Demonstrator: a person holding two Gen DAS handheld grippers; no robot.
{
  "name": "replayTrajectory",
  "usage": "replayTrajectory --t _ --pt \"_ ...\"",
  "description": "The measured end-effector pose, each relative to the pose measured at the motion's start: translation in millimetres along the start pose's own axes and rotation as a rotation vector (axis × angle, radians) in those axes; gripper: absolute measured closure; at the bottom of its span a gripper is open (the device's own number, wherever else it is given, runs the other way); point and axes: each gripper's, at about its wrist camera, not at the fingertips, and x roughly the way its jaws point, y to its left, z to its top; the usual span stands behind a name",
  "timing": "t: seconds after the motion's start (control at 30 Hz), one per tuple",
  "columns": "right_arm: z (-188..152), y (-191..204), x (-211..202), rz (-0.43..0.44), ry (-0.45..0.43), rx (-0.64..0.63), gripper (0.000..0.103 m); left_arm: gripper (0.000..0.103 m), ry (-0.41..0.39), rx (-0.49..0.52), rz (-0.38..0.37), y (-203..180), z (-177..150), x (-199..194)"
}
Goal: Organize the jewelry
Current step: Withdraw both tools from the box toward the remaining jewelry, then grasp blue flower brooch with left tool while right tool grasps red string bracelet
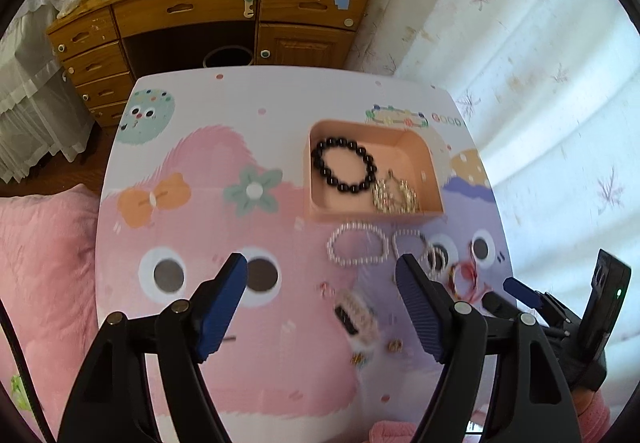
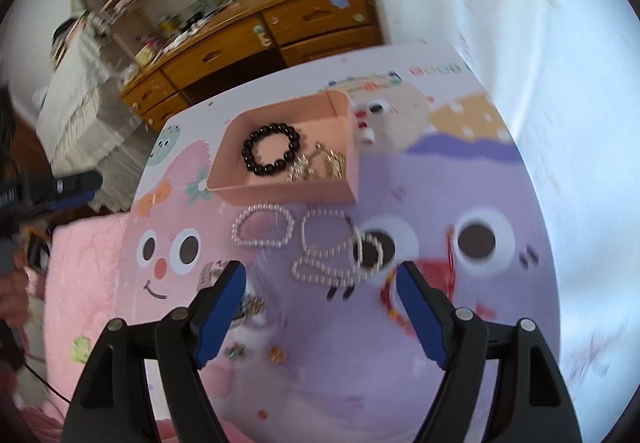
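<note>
A pink open box (image 1: 408, 155) (image 2: 280, 189) stands on the cartoon-printed table (image 1: 280, 103). In it lie a black bead bracelet (image 1: 344, 187) (image 2: 264, 169) and gold jewelry (image 1: 394, 197) (image 2: 316, 167). In front of the box lie pearl bracelets (image 1: 356, 263) (image 2: 260, 243), a red cord bracelet (image 1: 466, 277) (image 2: 394, 299), a beaded hair clip (image 1: 356, 317) and small earrings (image 1: 395, 345) (image 2: 277, 354). My left gripper (image 1: 320, 271) hangs open above the table near the clip, holding nothing. My right gripper (image 2: 322, 275) is open above the nearest pearl strand (image 2: 320, 277), with nothing held.
A wooden desk (image 1: 224, 7) with clutter stands behind the table. Pink bedding (image 1: 44, 263) lies to the left and a pale curtain (image 1: 540, 63) hangs on the right. In the left wrist view the right gripper (image 1: 506, 295) shows at the table's right edge.
</note>
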Motion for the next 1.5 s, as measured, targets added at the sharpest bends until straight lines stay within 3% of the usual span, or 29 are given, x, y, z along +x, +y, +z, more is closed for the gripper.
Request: replayTrajectory --t 0.27,0.47,0.67,0.8,1.13,1.27,1.5 --pt "-51 -13 -29 0.009 -0.019 0.228 0.024 0.025 -0.008 0.080 0.023 -3 -55 -26" --pt "-92 -18 -43 -0.006 -0.016 0.379 0.022 0.025 0.039 0.147 0.045 -5 -90 -31" --pt "-109 -28 -47 -0.030 0.031 0.439 0.022 0.025 0.016 0.283 0.100 -16 -119 -32" --pt "-103 -40 -45 -0.041 0.046 0.432 0.021 0.018 0.046 0.304 0.142 -24 -128 -24" --pt "-51 -67 -26 -0.071 0.108 0.208 0.021 0.016 0.106 0.140 0.132 -50 -136 15" --pt "-39 -68 -8 -0.095 0.126 0.034 0.021 0.016 0.130 0.082 0.176 -56 -140 44" --pt "-42 -64 32 -0.093 0.065 -0.325 0.021 0.016 0.147 -0.060 0.114 -59 -144 91"
